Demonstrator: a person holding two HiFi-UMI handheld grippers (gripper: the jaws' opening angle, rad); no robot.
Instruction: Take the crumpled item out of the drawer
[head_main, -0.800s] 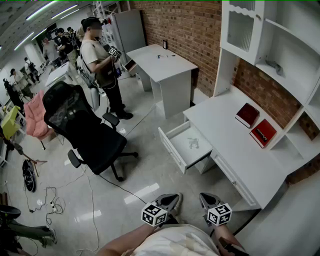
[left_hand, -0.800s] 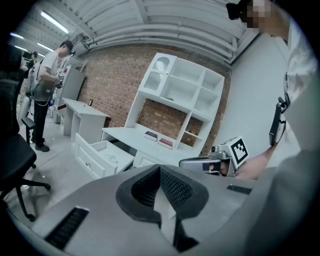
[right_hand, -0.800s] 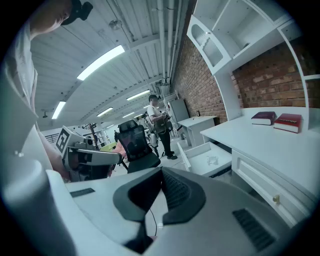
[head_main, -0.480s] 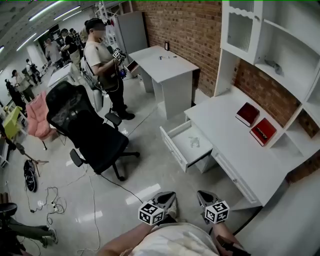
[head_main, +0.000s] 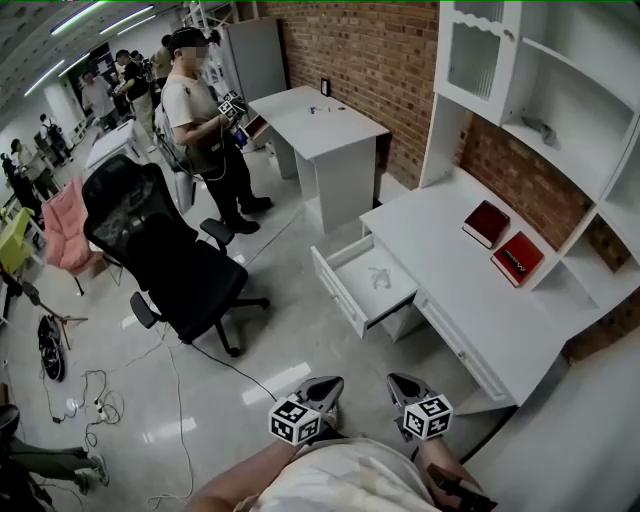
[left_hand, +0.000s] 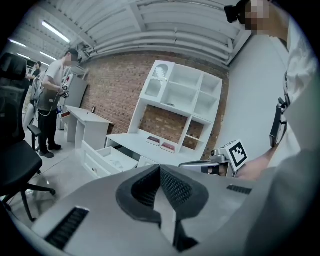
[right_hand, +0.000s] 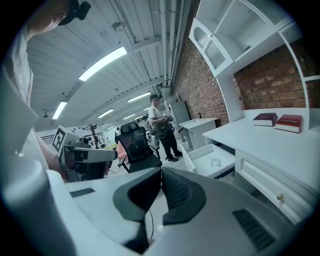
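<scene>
The white drawer (head_main: 338, 285) stands pulled out of the white desk (head_main: 470, 300), also seen as the drawer (right_hand: 192, 156) in the right gripper view. A small pale crumpled item (head_main: 380, 278) lies on its floor, and the crumpled item (right_hand: 215, 161) shows there too. My left gripper (head_main: 326, 388) and right gripper (head_main: 397, 384) hang side by side at the bottom of the head view, well short of the drawer. The left gripper (left_hand: 160, 168) has its pads together on nothing. The right gripper (right_hand: 161, 170) is likewise shut and empty.
A black office chair (head_main: 170, 260) stands on the floor left of the drawer. Two red books (head_main: 487, 222) lie on the desk under the white shelves (head_main: 560, 90). A person (head_main: 200, 120) stands by a second white desk (head_main: 320, 125). Cables (head_main: 100, 400) trail across the floor.
The head view has slid a little, so the desk and drawer sit slightly further left. Both grippers stay shut and close together, a touch higher in the picture.
</scene>
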